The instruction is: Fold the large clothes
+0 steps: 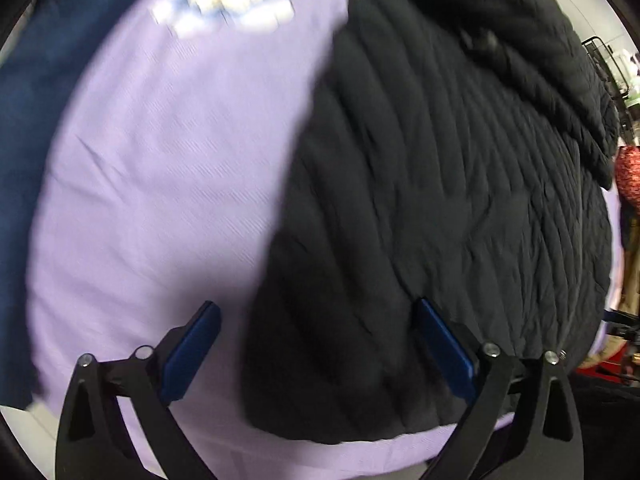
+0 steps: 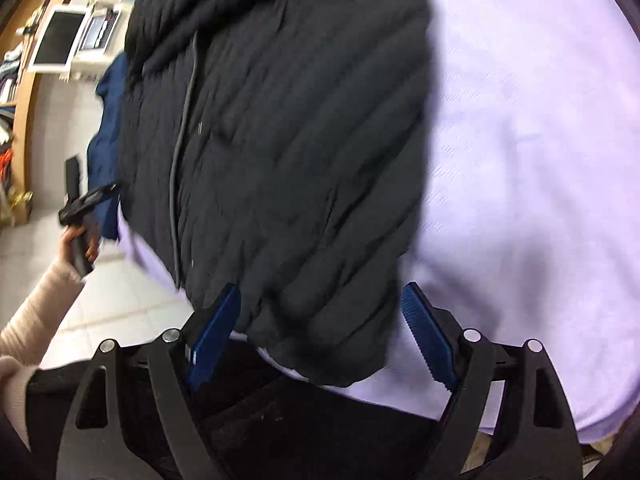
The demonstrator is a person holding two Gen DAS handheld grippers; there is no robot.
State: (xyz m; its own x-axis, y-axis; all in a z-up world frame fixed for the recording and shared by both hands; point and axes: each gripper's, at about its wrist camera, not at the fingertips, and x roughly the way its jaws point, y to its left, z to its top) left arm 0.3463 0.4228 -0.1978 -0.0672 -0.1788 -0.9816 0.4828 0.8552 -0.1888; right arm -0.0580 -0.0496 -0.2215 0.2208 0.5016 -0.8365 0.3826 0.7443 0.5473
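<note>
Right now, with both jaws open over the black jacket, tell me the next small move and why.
Probably lower the right gripper and close on the black quilted jacket's near edge. Its jaws stand open astride that bunched hem at the edge of the lilac sheet, and nothing is held. The left gripper is open too, over the jacket's other border.

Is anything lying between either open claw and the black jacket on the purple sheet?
Nothing visible does. The left claw is open over the jacket's near edge, and the right claw is open over its hem. Only the sheet lies around the jacket.
</note>
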